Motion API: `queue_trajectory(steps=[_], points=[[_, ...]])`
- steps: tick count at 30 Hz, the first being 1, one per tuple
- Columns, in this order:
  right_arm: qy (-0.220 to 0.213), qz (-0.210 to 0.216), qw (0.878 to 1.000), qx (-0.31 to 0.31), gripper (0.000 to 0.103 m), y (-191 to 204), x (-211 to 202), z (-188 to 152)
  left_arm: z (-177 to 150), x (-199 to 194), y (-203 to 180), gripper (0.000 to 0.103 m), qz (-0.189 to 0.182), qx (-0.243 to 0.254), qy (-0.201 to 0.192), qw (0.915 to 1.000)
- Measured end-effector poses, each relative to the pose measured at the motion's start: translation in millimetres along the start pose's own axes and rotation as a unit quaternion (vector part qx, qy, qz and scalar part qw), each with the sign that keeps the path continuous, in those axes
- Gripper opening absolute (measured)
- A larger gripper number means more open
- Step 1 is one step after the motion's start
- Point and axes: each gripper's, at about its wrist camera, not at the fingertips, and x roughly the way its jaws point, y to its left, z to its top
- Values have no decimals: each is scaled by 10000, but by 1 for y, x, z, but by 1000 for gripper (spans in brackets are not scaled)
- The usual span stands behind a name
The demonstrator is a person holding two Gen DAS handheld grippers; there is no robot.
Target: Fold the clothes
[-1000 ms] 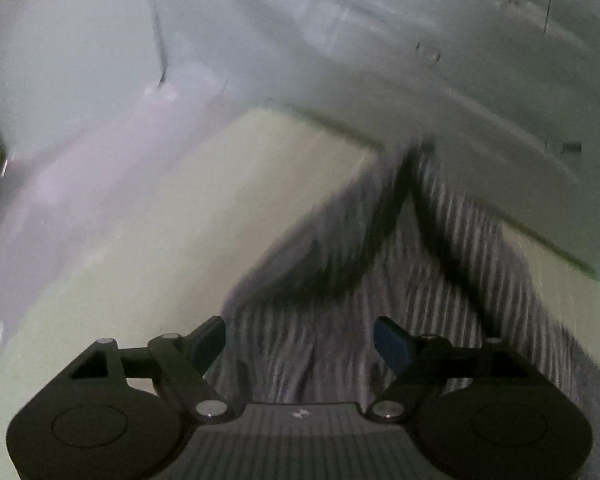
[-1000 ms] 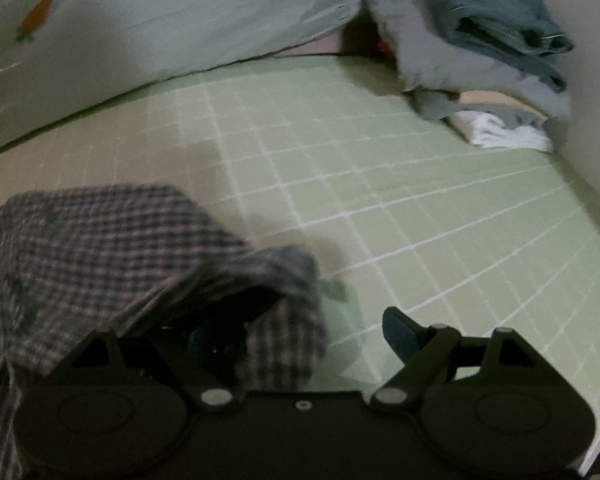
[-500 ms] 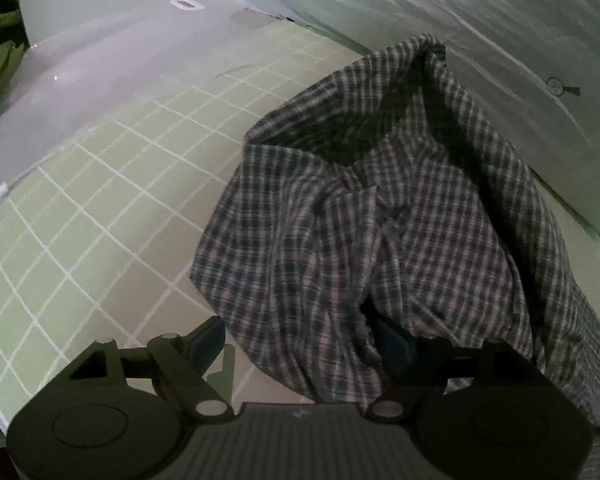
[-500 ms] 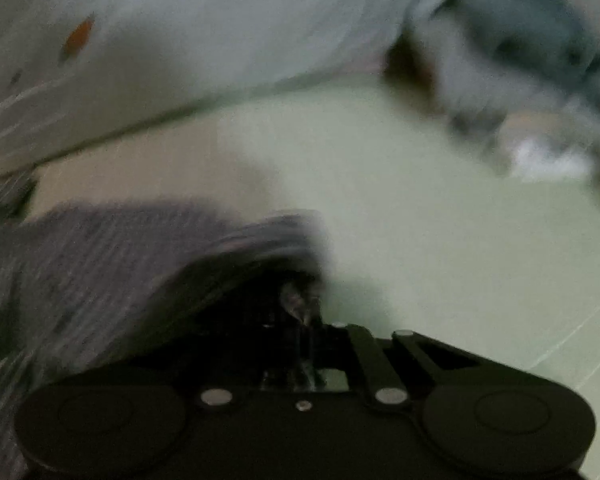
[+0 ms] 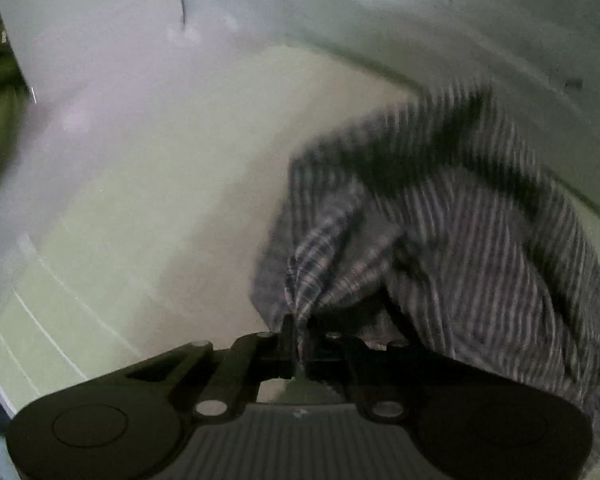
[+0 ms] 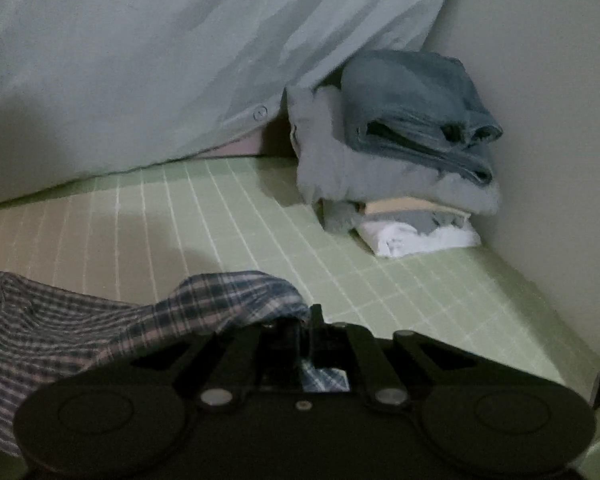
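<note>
A dark blue and white checked shirt [image 5: 452, 220] lies crumpled on a pale green gridded mat [image 5: 148, 208]. In the left wrist view, blurred by motion, my left gripper [image 5: 298, 332] is shut on a pinched fold of the shirt at its near left edge. In the right wrist view the same shirt [image 6: 100, 320] spreads to the left, and my right gripper [image 6: 306, 320] is shut on its right end, which bunches up over the fingers. The part between the jaws is hidden.
A stack of folded clothes [image 6: 400, 148], blue and grey over white, stands at the back right against a pale wall [image 6: 540, 100]. A large light grey-green quilt [image 6: 160, 60] rises along the back of the green mat [image 6: 380, 280].
Both grippers went from open to shut on the shirt, the right one first, the left one in the last half second. Both views shifted as the hands moved.
</note>
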Motion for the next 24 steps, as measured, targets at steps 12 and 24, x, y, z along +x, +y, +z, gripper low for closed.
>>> queue_trajectory(steps=[12, 24], points=[[339, -222, 9990, 187, 12, -3, 16, -4, 72, 0, 48, 42, 1155, -103, -968, 9885], [1522, 974, 9778, 1061, 86, 41, -38, -71, -23, 14, -4, 75, -641, -290, 63, 9975]])
